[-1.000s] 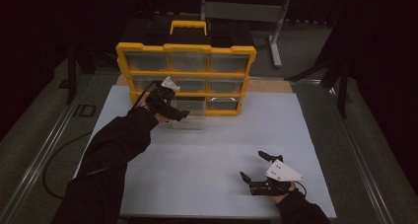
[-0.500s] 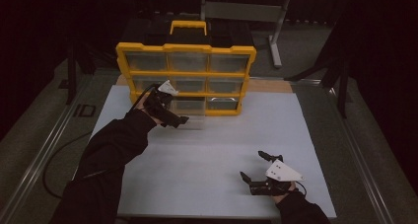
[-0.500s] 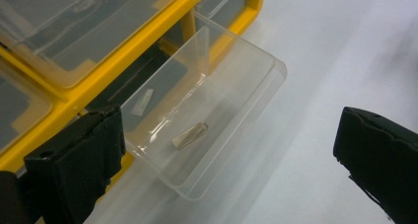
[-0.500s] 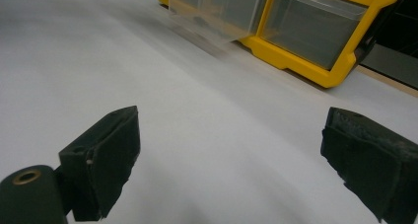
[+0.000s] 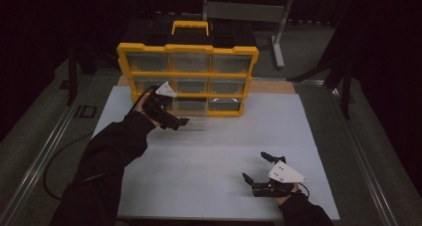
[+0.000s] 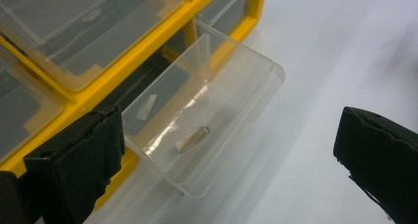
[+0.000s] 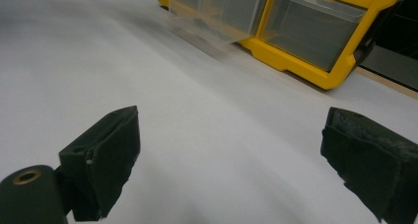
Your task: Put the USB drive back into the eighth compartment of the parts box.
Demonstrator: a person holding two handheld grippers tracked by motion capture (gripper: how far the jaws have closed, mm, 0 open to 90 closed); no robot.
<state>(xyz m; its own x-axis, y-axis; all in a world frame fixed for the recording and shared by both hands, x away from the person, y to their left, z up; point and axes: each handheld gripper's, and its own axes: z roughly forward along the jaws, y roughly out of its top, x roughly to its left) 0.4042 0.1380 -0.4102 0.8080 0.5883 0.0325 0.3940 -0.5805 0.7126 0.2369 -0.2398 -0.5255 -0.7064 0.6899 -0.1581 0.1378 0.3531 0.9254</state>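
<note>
A yellow organiser (image 5: pixel 188 74) with clear drawers stands at the back of the white mat. Its bottom middle drawer (image 5: pixel 191 114) is pulled out over the mat. In the left gripper view this drawer (image 6: pixel 231 86) holds a small pale, stick-like piece (image 6: pixel 192 138). My left gripper (image 5: pixel 180 121) hovers just left of the drawer's front; its jaws have just been opening and now stand wide, with nothing gripped (image 6: pixel 226 165). My right gripper (image 5: pixel 254 168) lies low at the mat's front right, open and empty (image 7: pixel 241 169), facing the drawer (image 7: pixel 217 12) from far off.
The white mat (image 5: pixel 214 146) covers the table between the organiser and the front edge. Metal rails run along both table sides, and a cable trails off at the left. A grey stand (image 5: pixel 278 42) is behind the organiser.
My left gripper has shifted only slightly beside the drawer front, its jaws wider than before. The drawer stays pulled out. The right gripper has not moved.
</note>
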